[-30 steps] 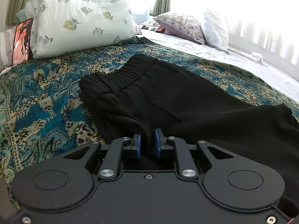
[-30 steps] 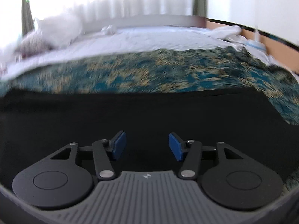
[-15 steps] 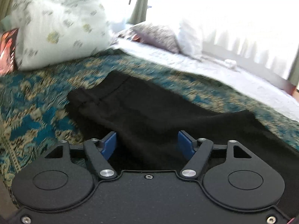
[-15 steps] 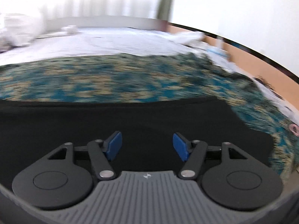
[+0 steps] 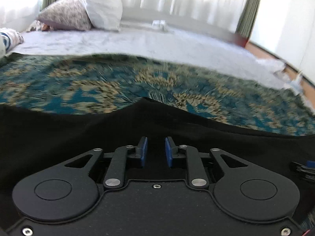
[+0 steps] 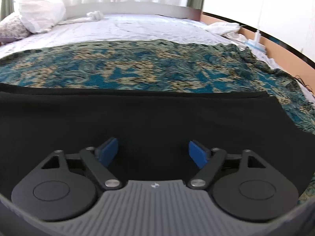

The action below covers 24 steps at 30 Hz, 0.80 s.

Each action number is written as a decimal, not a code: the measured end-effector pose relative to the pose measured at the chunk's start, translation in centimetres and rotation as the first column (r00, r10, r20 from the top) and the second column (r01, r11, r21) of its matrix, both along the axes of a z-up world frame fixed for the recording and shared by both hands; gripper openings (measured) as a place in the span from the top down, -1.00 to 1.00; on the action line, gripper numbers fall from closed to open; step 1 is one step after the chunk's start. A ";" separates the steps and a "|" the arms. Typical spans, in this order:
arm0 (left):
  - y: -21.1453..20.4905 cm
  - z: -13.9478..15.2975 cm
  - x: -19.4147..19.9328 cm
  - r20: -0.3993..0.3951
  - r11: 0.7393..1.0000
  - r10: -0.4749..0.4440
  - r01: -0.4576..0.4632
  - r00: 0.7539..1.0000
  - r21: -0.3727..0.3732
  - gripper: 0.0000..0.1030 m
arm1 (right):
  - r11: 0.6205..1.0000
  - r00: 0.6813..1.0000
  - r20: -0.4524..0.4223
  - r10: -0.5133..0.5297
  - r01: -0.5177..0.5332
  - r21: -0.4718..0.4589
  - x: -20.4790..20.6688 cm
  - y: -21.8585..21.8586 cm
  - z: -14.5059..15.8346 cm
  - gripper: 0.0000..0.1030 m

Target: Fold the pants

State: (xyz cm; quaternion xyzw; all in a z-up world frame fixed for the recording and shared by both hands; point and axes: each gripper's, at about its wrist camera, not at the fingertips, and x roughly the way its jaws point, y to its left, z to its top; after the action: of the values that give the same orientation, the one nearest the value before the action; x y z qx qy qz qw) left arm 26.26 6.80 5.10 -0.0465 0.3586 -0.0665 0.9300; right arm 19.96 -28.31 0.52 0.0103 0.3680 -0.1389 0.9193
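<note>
- The left tongs (image 5: 155, 151) are hovering low over the black pants (image 5: 78, 137), with their blue pads (image 5: 142, 152) standing close together and only a narrow gap showing between them.
- Dark cloth is showing through that gap, but I cannot tell whether any fabric is being pinched or whether the jaws are fully closed.
- The pants are lying spread under and ahead of the left tongs, with their far edge rising to a small peak just beyond the fingertips.
- Past that edge, a teal and gold patterned blanket (image 5: 137, 82) is stretching away, looking blurred in this view.
- Farther off, a white sheet (image 5: 137, 41) is covering the bed, and a white pillow (image 5: 102, 5) is leaning beside a flowered pillow (image 5: 65, 13) at the far left.
- The right tongs (image 6: 153, 153) are standing wide open, their blue pads (image 6: 107, 152) well apart and holding nothing.
- The pants (image 6: 157, 118) are lying flat beneath and ahead of the right tongs, with a straight far edge running across the view and a corner ending off to the right.
- Beyond that edge the blanket (image 6: 137, 66) is showing, then the sheet (image 6: 137, 27), with the white pillow (image 6: 39, 13) sitting far off to the left.
- A small part of another black tool with a blue tip (image 5: 304, 168) is peeking in at the right edge of the left view.
</note>
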 end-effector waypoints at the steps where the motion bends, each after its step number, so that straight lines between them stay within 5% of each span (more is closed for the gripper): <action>1: -0.7 -0.7 1.2 -0.022 1.000 0.008 -0.007 1.000 0.017 0.69 | 1.000 1.000 -0.005 -0.010 0.010 0.001 0.4 -0.5 -0.1 -0.68; 5: -1.9 -2.2 4.8 -0.028 0.997 0.070 -0.069 0.997 0.036 0.77 | 0.999 0.998 -0.040 -0.051 0.050 -0.022 2.4 -3.2 0.1 -0.68; 8: -1.5 -2.6 7.0 -0.062 0.994 0.109 -0.110 0.992 -0.016 0.78 | 0.996 0.995 -0.068 -0.078 0.080 0.025 4.5 -6.1 0.1 -0.70; 13: -1.1 -3.6 8.5 -0.038 0.990 0.138 -0.139 0.990 -0.028 0.92 | 0.993 0.995 -0.070 -0.072 0.079 0.093 8.6 -10.5 -0.9 -0.98; 15: -1.2 -3.7 8.8 -0.031 0.989 0.147 -0.148 0.989 -0.033 0.92 | 0.994 0.992 -0.072 -0.103 0.105 0.034 10.4 -11.1 -1.5 -0.98; 19: -1.0 -3.6 9.3 -0.033 0.982 0.176 -0.178 0.984 -0.056 0.92 | 0.996 0.996 -0.030 -0.079 0.081 0.042 11.6 -11.8 -1.1 -0.86; 24: -2.0 -1.9 6.8 0.030 0.988 0.157 -0.156 0.987 -0.017 0.81 | 0.998 0.992 0.123 -0.035 0.029 0.052 7.1 -12.1 2.4 -0.74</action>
State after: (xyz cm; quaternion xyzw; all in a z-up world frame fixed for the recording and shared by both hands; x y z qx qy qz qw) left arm 33.05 4.79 3.21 -0.0804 0.3388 0.0033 0.9374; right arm 27.11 -40.44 2.93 0.0477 0.3133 -0.1436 0.9375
